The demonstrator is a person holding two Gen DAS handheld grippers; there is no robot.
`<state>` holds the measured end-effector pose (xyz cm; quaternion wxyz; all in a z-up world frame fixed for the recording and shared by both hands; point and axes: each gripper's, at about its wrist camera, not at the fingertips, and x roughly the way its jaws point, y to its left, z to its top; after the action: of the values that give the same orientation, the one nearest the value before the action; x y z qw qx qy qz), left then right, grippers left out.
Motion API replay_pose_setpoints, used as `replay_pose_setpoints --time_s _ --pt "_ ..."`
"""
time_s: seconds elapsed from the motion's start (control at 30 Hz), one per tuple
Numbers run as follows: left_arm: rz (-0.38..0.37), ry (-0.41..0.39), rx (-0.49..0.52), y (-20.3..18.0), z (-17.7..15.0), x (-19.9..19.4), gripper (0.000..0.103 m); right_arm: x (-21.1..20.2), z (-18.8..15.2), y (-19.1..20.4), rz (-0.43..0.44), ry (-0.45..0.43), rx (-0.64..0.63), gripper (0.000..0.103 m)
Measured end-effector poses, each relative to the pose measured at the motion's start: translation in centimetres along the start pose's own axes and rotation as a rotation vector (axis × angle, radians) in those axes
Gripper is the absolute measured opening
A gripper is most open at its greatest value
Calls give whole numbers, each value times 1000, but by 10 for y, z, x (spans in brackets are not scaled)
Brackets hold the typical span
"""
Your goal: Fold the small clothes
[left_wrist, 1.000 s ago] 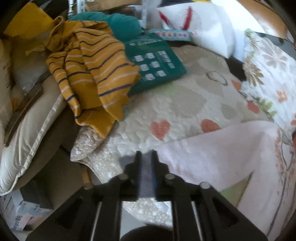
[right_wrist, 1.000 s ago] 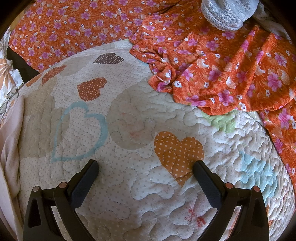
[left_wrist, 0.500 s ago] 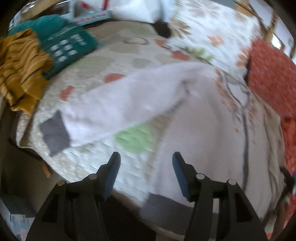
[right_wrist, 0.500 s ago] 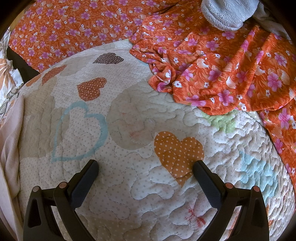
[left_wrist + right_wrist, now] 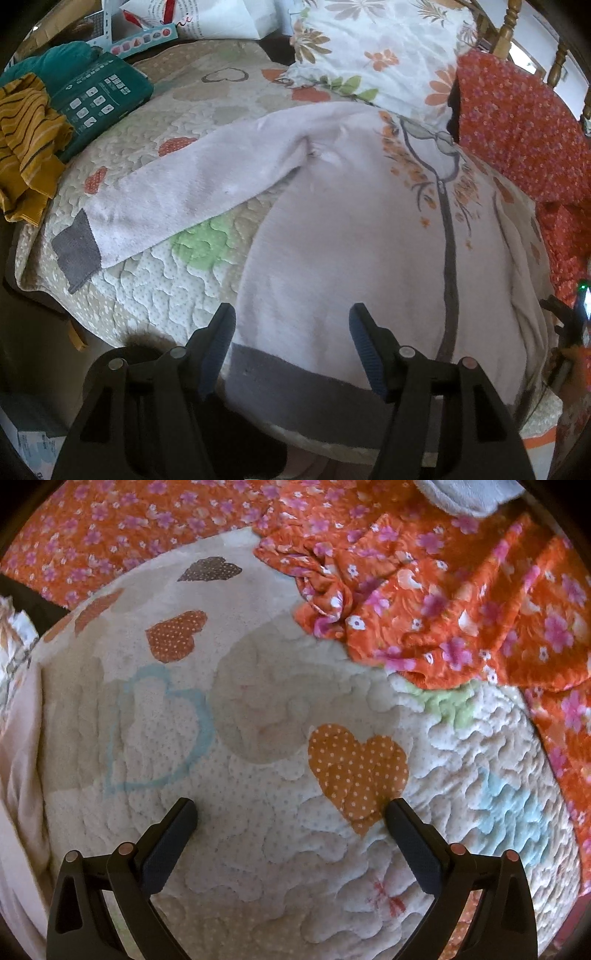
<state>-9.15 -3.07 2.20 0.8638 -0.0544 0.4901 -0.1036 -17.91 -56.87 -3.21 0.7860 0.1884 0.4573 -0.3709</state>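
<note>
A pale pink zip-up sweater (image 5: 351, 236) with grey cuffs and hem lies spread front-up on the quilted bed. Its left sleeve (image 5: 192, 184) stretches out toward the bed's left edge, ending in a grey cuff (image 5: 75, 254). My left gripper (image 5: 291, 332) is open and empty, just above the grey hem (image 5: 295, 384) at the sweater's lower left. My right gripper (image 5: 290, 812) is open and empty over bare quilt (image 5: 258, 720); the sweater's edge (image 5: 18, 757) shows at the far left of that view.
A yellow striped garment (image 5: 26, 147) and a teal box (image 5: 99, 99) lie at the left. A floral pillow (image 5: 388, 51) sits behind the sweater. Orange floral fabric (image 5: 461, 609) is bunched at the right, with more orange fabric in the left wrist view (image 5: 517, 122). The bed edge drops off at lower left.
My left gripper let go of the grey cuff, opened, and swung right to the sweater's hem. The sleeve now lies flat. My right gripper has barely moved.
</note>
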Motion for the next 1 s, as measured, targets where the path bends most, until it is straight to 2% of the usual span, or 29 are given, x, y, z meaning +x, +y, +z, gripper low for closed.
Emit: replay_pose_setpoints --time_s 0.1,0.13,0.2,0.3,0.4,0.5,0.53,0.57,0.6,0.67,0.73,0.8,0.83,0.87,0.93,0.97,1.0 --pt "-1 6 25 -5 -4 -1 63 -14 -7 6 -27 -45 -14 102" --pt "-1 10 33 -6 -6 0 63 -29 -14 11 10 -90 -26 102" --pt "2 17 43 -9 -7 3 63 -54 -24 20 115 -121 -56 102" --pt "0 28 41 -13 -10 9 63 -89 -45 46 279 -126 -152 102" --pt "-14 40 47 -17 -12 12 63 -105 -65 75 382 -116 -225 98" --pt "-21 39 65 -21 -15 10 63 -90 -78 95 423 -25 -252 76" --pt "-23 40 70 -23 -16 9 63 -79 -81 101 420 17 -260 57" --pt "-25 40 70 -23 -16 8 63 -72 -83 103 417 46 -260 24" --pt "-26 39 70 -23 -16 8 63 -64 -85 103 428 82 -249 7" --pt "-21 31 71 -21 -15 5 63 -71 -84 93 449 52 -206 3" --pt "-11 22 66 -18 -14 4 63 -84 -71 75 411 -4 -160 3" --pt "-8 21 54 -13 -12 6 63 -91 -51 55 291 -50 -114 3" --pt "-8 22 46 -11 -11 7 63 -92 -41 45 216 -71 -100 3" --pt "-7 22 40 -11 -10 8 63 -92 -27 36 75 -118 -92 3" --pt "-11 21 33 -12 -10 8 63 -88 -8 21 -101 -145 -78 5" --pt "-15 21 33 -12 -10 8 63 -84 0 14 -116 -123 -43 5" --pt "-15 20 37 -13 -11 8 63 -85 3 7 -65 -103 0 6"
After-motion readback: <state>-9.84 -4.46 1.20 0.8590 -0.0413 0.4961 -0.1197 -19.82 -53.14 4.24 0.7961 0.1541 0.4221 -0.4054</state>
